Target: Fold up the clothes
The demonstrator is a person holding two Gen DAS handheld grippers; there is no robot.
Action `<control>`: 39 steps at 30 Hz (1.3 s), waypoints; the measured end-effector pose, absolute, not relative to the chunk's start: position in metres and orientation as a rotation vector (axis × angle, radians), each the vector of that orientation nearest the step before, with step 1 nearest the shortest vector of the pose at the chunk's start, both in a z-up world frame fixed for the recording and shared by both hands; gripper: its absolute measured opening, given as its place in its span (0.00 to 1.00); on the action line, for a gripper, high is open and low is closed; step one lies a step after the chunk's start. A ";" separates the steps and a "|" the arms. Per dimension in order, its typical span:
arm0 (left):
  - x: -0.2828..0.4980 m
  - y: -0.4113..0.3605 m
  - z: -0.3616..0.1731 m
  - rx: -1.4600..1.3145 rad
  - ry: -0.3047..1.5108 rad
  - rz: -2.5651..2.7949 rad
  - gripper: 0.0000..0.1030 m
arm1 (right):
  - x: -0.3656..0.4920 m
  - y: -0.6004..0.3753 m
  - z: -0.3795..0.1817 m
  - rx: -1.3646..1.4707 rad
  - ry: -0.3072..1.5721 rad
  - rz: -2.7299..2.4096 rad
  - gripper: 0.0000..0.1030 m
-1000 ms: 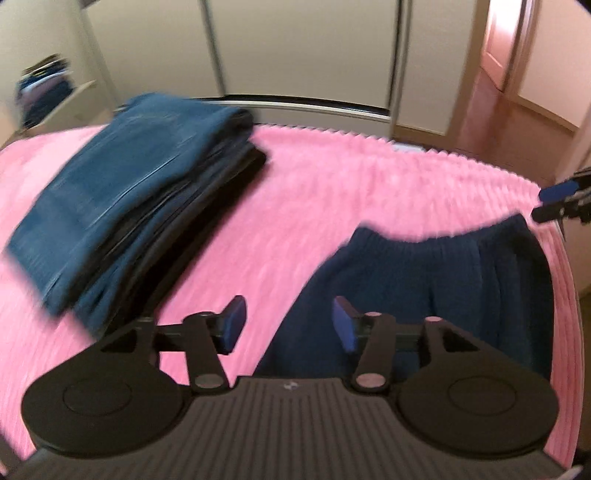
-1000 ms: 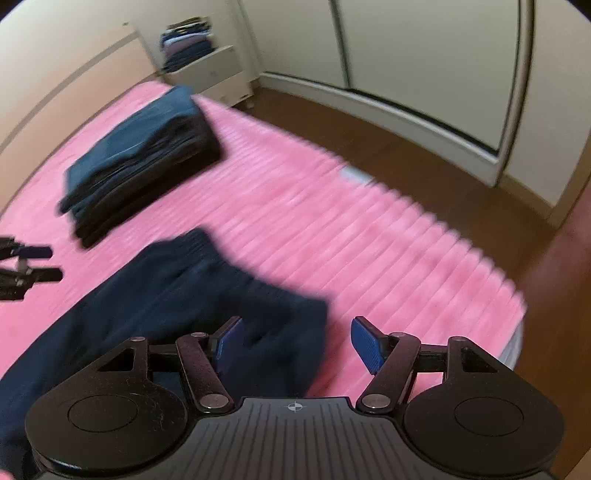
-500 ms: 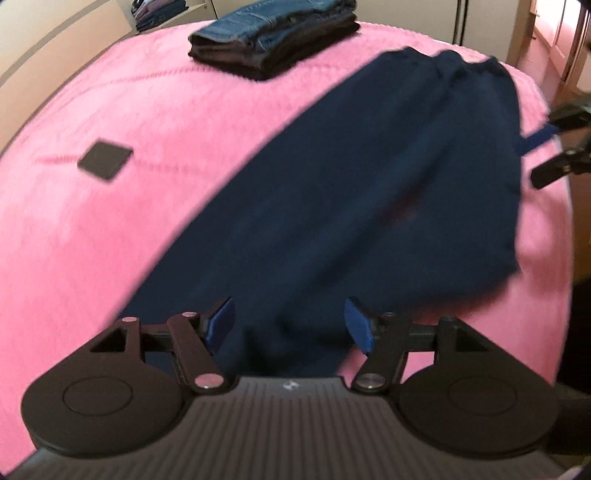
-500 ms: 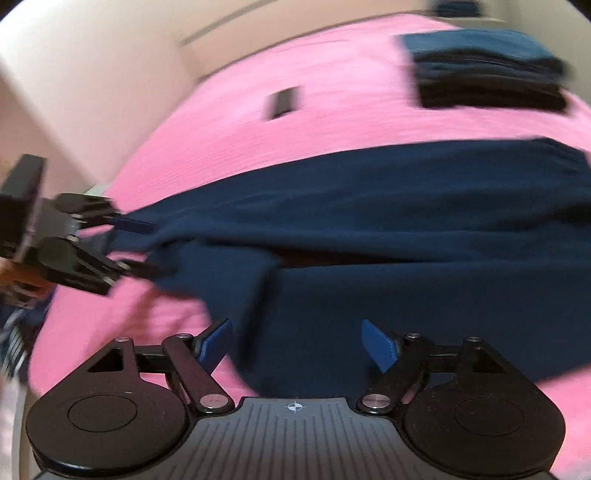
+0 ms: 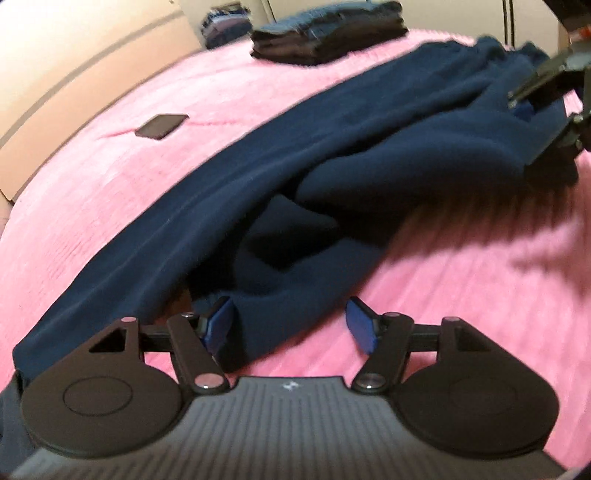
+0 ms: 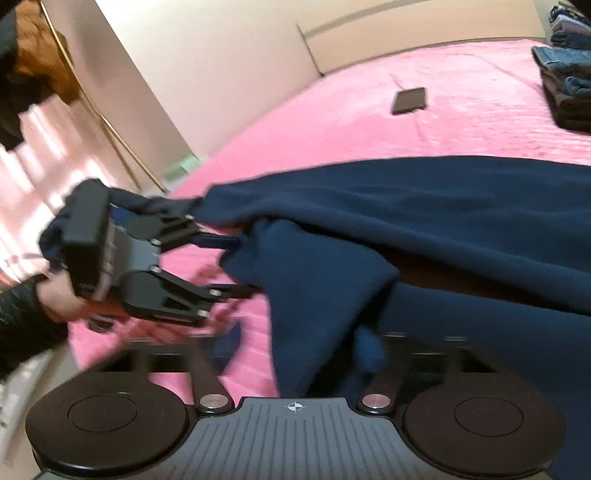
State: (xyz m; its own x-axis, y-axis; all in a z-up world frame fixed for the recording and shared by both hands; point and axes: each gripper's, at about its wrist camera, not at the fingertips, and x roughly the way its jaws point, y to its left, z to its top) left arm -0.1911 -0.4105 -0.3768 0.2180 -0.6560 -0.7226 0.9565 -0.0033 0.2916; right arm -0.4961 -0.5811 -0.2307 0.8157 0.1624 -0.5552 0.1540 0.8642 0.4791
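Note:
Navy trousers (image 5: pixel 369 122) lie stretched across the pink bedspread (image 5: pixel 461 295), loosely bunched along the near edge. My left gripper (image 5: pixel 290 326) stands open at one end of them. A fold of the cloth lies between its jaws, against the left pad (image 5: pixel 218 325). The right wrist view shows this gripper (image 6: pixel 236 266) from the side, in a hand (image 6: pixel 55 299). My right gripper (image 6: pixel 299 347) is blurred and its jaws are closing around a hanging fold of the trousers (image 6: pixel 321 295). Pink bedspread shows between the left pad (image 6: pixel 229 343) and the cloth.
A stack of folded jeans (image 5: pixel 325 33) sits at the far side of the bed, also in the right wrist view (image 6: pixel 565 85). A dark phone (image 5: pixel 162 125) lies flat on the bedspread (image 6: pixel 461 122). The bed's edge and a clothes rack (image 6: pixel 110 129) are at the left.
Both grippers swung round and sank close to the navy trousers. The cloth now lies between both pairs of jaws. The right jaws have narrowed and blur.

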 end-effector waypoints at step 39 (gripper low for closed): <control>-0.263 -0.327 -0.321 0.617 0.583 -1.305 0.10 | -0.571 -0.461 -0.228 0.245 0.588 0.014 0.72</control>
State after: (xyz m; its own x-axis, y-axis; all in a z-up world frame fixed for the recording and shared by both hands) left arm -0.2631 -0.3267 -0.3205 0.1688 -0.6918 -0.7021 0.9845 0.1520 0.0870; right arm -0.5706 -0.4613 -0.2276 0.8330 0.0825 -0.5471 0.0565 0.9710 0.2324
